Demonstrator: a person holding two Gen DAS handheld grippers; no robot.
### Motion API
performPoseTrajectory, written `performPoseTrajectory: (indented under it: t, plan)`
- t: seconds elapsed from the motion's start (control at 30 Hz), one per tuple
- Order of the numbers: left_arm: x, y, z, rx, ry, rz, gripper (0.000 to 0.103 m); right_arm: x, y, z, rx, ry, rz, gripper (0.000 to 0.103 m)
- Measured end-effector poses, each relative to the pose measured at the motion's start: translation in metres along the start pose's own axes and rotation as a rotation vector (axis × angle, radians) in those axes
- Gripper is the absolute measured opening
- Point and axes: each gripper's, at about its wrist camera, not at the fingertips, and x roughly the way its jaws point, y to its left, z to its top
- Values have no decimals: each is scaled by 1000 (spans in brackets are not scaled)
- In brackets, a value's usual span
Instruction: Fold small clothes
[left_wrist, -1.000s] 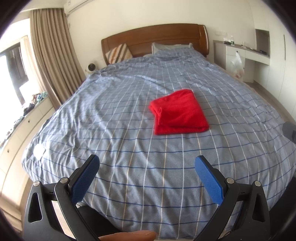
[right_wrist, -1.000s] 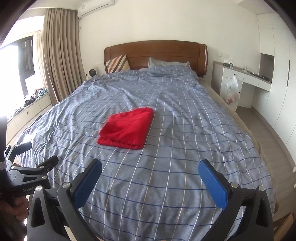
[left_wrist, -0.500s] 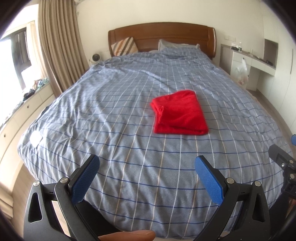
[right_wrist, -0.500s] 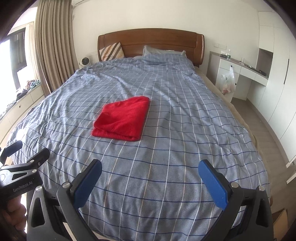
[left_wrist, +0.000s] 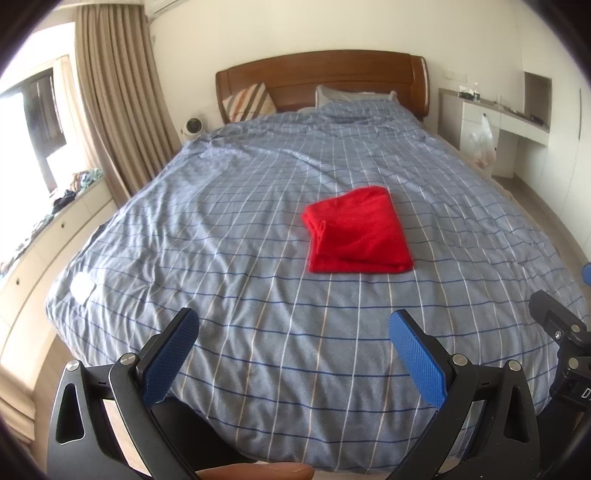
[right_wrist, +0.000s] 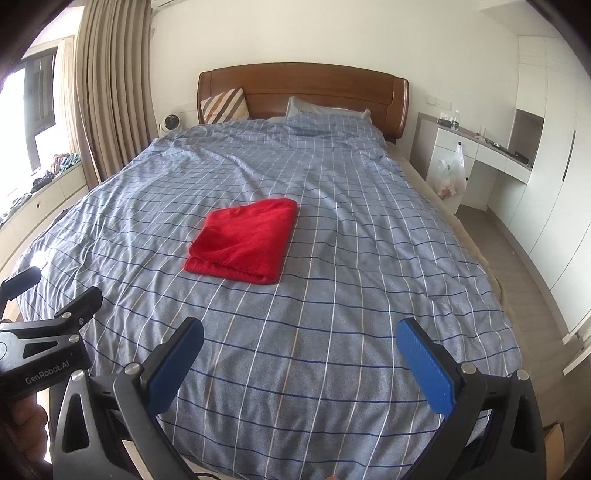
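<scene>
A red garment (left_wrist: 356, 230) lies folded into a neat rectangle on the middle of the blue checked bed cover (left_wrist: 258, 295); it also shows in the right wrist view as the red garment (right_wrist: 243, 240). My left gripper (left_wrist: 293, 354) hangs open over the foot of the bed, well short of the garment, nothing between its blue pads. My right gripper (right_wrist: 299, 360) is open too, empty, at the foot of the bed with the garment ahead and to its left. Each gripper's body shows at the edge of the other's view.
A wooden headboard (right_wrist: 303, 88) with pillows stands at the far end. Curtains (left_wrist: 118, 110) and a window ledge with loose clothes (left_wrist: 74, 184) run along the left. A white desk with a plastic bag (right_wrist: 450, 173) sits on the right, beside bare floor.
Both grippers have drawn back and risen a little from the bed, so more of the room shows. The red garment has not moved and both grippers stay open.
</scene>
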Motion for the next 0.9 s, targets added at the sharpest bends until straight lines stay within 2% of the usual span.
performPoseTrajectory:
  t: [0.23,0.67,0.9]
  plan:
    - [-1,-2,-1,16,-16,31,103,-7,0,-3,10,-3,17,103]
    - [6,2,-4,-26,37,-37,103,-6,4,-4,-5,2,14,103]
    - [7,2,-4,-27,42,-41,103,-5,4,-4,-7,9,11,103]
